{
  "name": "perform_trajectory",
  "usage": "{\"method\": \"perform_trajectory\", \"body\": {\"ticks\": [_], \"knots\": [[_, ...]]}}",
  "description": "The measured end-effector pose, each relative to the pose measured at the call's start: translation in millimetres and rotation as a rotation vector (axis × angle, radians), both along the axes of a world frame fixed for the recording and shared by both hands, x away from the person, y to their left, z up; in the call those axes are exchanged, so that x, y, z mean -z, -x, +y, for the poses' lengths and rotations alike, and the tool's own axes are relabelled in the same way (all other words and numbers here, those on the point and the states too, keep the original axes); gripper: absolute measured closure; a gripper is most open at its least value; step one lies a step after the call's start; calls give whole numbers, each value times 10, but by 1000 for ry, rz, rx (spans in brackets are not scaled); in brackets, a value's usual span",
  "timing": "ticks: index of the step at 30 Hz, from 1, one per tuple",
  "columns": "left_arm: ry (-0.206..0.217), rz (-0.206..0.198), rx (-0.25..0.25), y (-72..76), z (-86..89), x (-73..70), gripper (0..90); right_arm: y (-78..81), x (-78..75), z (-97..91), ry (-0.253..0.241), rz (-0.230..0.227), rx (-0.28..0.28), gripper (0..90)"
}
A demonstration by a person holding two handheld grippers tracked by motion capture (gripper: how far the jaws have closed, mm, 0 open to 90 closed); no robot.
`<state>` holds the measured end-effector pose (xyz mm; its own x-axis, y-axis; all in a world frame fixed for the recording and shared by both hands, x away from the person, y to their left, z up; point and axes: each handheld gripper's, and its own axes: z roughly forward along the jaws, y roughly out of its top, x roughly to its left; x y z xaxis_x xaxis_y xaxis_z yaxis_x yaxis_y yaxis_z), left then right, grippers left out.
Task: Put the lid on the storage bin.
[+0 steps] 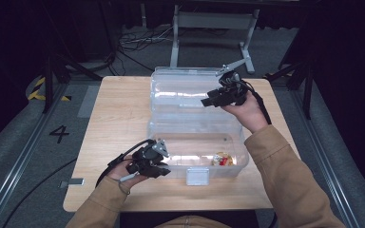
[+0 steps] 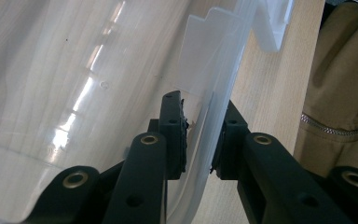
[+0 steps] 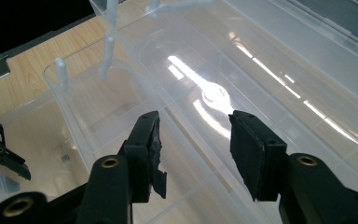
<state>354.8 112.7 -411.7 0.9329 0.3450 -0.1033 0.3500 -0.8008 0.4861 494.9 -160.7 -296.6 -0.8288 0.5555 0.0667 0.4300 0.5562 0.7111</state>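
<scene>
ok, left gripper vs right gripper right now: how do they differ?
The left gripper straddles the clear box's near wall, one jaw inside, one outside; the right gripper hangs open over the lid, nothing between its jaws. Left sits low at the near edge, right farther back. Both have black jaws.

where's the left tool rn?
High view: the left tool is at the lower left, at the front-left corner of the clear plastic box. Its own view shows the box's front wall between its jaws.

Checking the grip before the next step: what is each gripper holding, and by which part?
The left gripper straddles the clear box's front wall; a firm clamp cannot be told. The right gripper holds nothing.
</scene>
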Motion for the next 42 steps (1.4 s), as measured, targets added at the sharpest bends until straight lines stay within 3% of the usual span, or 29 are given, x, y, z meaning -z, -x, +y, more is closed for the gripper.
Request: {"method": "perform_trajectory", "body": {"ticks": [17, 35, 42], "knots": [[-1, 1, -2, 4, 1, 0, 772, -93, 112, 116, 30, 28, -8, 564], [1, 1, -1, 5, 6, 1, 772, -55, 110, 115, 35, 39, -26, 733], [3, 2, 0, 5, 9, 2, 771, -22, 112, 92, 33, 42, -33, 759]]}}
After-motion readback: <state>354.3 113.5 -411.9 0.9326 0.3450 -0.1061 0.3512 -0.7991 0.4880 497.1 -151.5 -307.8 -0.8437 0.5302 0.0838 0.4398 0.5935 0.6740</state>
